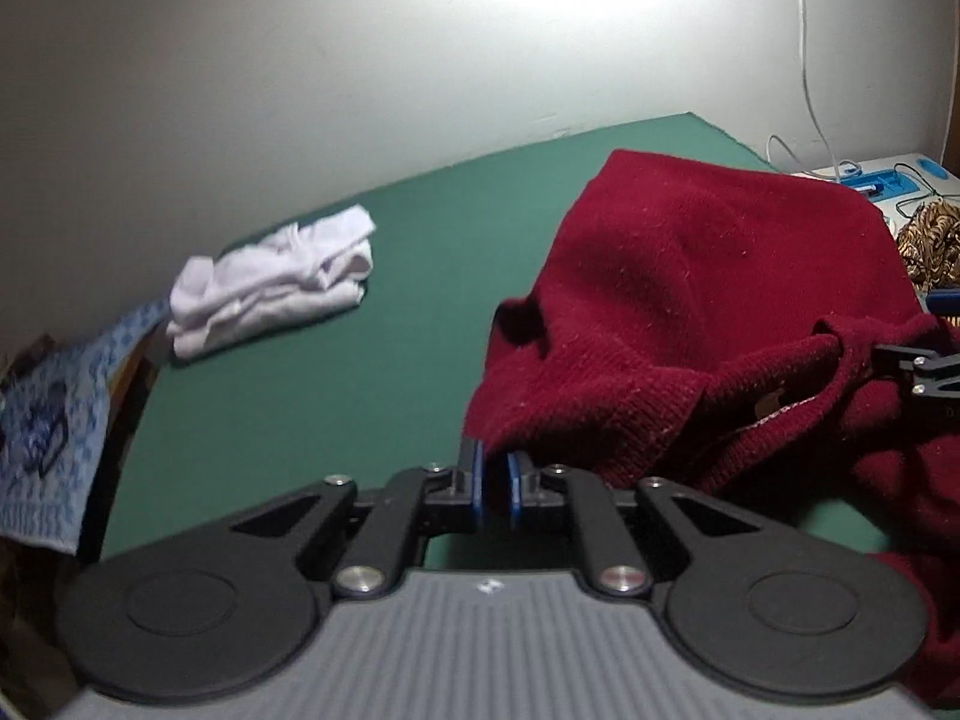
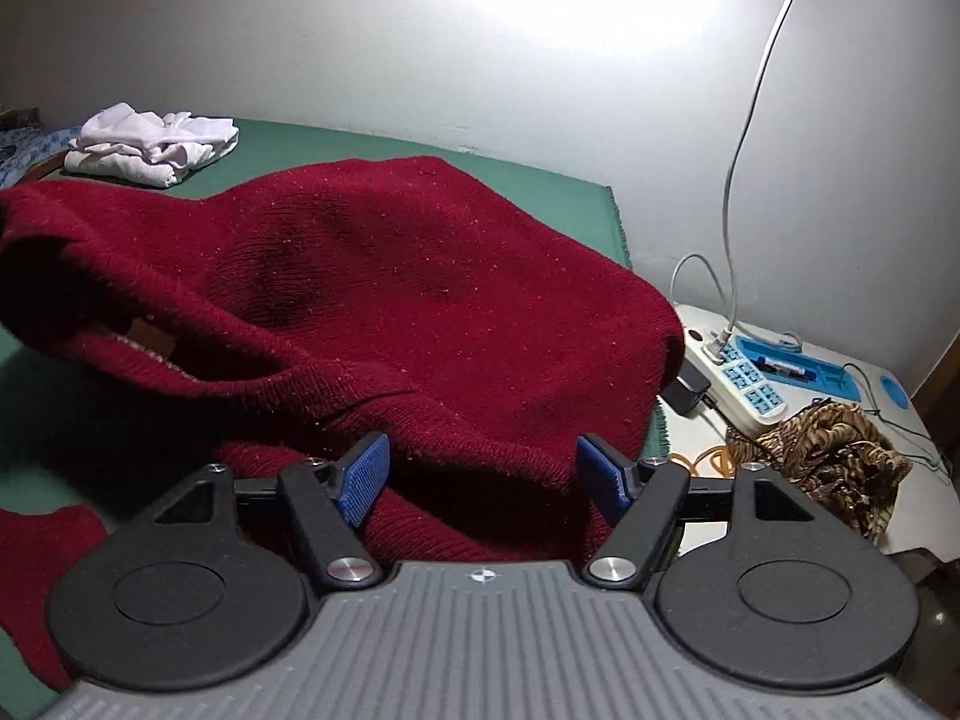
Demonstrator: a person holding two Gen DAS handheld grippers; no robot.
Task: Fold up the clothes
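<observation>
Starting at the far left of the green table (image 1: 372, 324), a white garment (image 1: 270, 288) sits folded near the wall — that piece looks finished. The left gripper (image 1: 495, 480) has its jaws nearly shut, pinching an edge of the red sweater (image 1: 690, 276), which lies bunched and partly lifted at mid-table. On the right, the right gripper (image 2: 483, 477) stands wide open over the knit — holding nothing. Judging by the rumpled heap, its folding has barely begun.
</observation>
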